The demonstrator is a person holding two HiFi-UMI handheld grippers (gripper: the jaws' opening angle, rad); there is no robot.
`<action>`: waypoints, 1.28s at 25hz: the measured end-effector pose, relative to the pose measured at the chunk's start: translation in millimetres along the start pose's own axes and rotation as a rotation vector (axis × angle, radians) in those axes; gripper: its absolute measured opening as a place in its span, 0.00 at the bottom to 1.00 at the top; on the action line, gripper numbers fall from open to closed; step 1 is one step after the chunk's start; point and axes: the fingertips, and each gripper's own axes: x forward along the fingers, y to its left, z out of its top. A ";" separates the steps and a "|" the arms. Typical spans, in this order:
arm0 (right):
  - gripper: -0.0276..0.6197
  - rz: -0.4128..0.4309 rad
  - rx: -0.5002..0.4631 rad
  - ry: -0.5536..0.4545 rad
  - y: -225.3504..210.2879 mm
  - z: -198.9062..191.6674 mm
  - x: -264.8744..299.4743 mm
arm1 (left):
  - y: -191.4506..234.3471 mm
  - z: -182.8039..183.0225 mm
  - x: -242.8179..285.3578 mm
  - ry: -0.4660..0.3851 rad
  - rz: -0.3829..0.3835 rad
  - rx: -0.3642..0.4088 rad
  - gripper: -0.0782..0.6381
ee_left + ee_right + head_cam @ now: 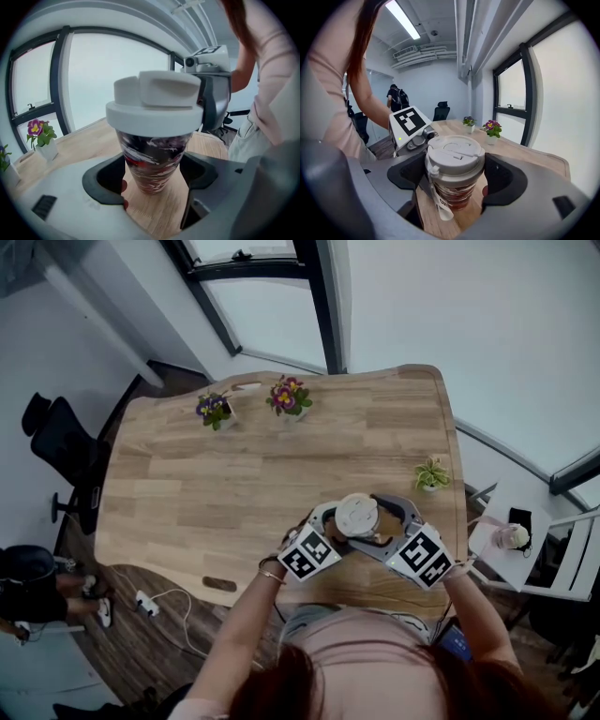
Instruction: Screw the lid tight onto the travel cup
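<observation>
Snugly, left gripper (pixel 157 180) clasps cup (pixel 152 154), right gripper (pixel 454 177) clasps lid (pixel 454 157)

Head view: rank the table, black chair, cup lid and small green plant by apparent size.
1. table
2. black chair
3. cup lid and green plant look about alike; the lid sits nearer the camera, so no ranking.

No legible text; print on cup tag (pixel 439 205) too blurred.
</observation>
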 end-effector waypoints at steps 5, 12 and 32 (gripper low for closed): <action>0.61 -0.068 0.010 -0.029 -3.7 3.9 6.1 | 8.2 -2.0 -0.4 -0.006 0.034 0.002 0.61; 0.61 -0.135 0.036 -0.049 -5.3 4.0 6.0 | 10.5 -2.4 1.6 -0.015 0.093 -0.020 0.61; 0.61 -0.181 0.106 -0.001 -4.3 -5.8 0.1 | 10.2 -5.8 -3.6 -0.010 0.270 -0.171 0.61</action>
